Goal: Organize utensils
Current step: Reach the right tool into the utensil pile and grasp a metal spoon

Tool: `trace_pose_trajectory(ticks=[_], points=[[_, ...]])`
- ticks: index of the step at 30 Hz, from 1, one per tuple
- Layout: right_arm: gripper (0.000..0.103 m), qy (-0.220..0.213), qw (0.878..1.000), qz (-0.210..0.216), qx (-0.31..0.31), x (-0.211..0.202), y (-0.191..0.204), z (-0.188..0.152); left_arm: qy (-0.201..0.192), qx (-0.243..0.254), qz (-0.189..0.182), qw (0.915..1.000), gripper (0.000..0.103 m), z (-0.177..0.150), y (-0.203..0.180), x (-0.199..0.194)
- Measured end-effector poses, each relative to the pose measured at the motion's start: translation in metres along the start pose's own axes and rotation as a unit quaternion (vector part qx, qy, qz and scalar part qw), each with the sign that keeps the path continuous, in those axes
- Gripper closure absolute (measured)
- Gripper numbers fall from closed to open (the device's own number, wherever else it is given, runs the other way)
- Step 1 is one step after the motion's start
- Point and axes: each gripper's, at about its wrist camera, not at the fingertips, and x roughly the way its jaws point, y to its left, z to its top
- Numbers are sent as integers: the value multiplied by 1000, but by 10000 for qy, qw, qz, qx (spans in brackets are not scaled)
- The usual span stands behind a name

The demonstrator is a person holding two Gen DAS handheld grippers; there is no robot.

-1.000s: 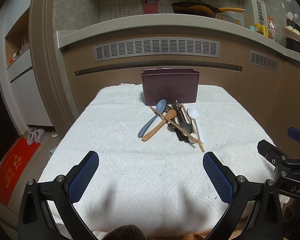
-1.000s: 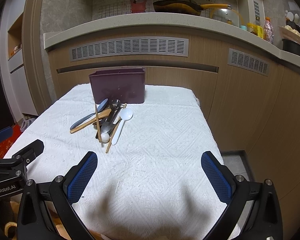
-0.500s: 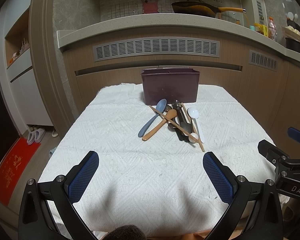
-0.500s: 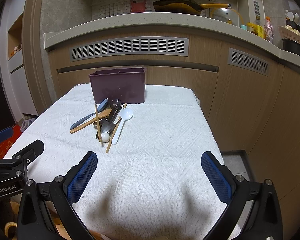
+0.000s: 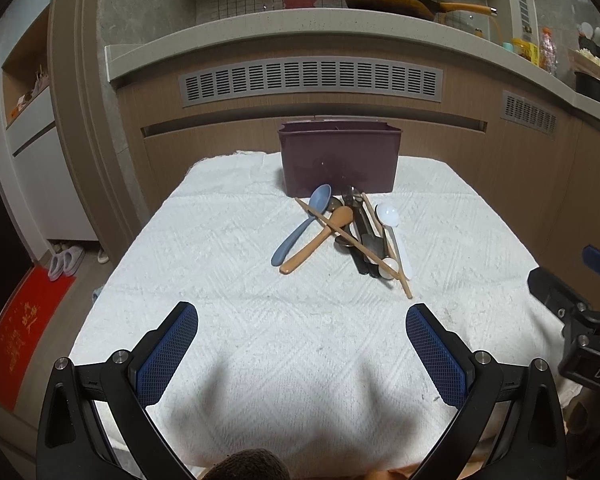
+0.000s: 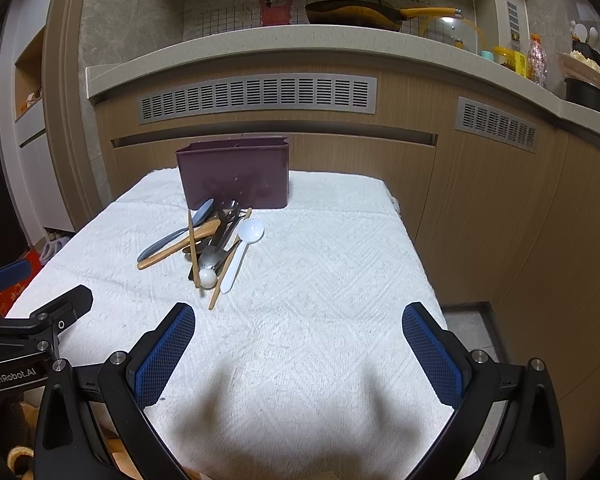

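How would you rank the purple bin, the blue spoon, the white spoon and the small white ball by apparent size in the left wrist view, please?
1. purple bin, by far the largest.
2. blue spoon and white spoon: similar length, too close to rank.
3. small white ball, the smallest.

Both wrist views face the purple holder (image 5: 339,160) across the table (image 6: 320,320) from its near edge

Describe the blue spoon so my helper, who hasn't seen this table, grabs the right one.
Find the maroon utensil bin on the white cloth; a utensil pile lies before it. The blue spoon is the pile's leftmost piece, beside the tan spoon, and the only blue-grey one.
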Motion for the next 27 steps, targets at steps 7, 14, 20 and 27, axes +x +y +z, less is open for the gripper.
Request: trace_pose_trajectory(ticks=[7, 14, 20, 27], points=[[0, -89, 9999, -42, 58, 17, -6, 19, 147, 62, 55, 9999, 0, 12, 1, 25], [0, 49, 9997, -28, -227, 55, -2, 43, 250, 97, -74, 9996, 0, 36, 12, 65], [0, 252, 9985, 111, -468, 94, 5, 62, 296, 228, -473, 9982, 0, 62, 24, 110], [0, 525, 9927, 616, -899, 139, 18, 84, 699, 428, -1072, 9908, 0, 89, 28, 154]])
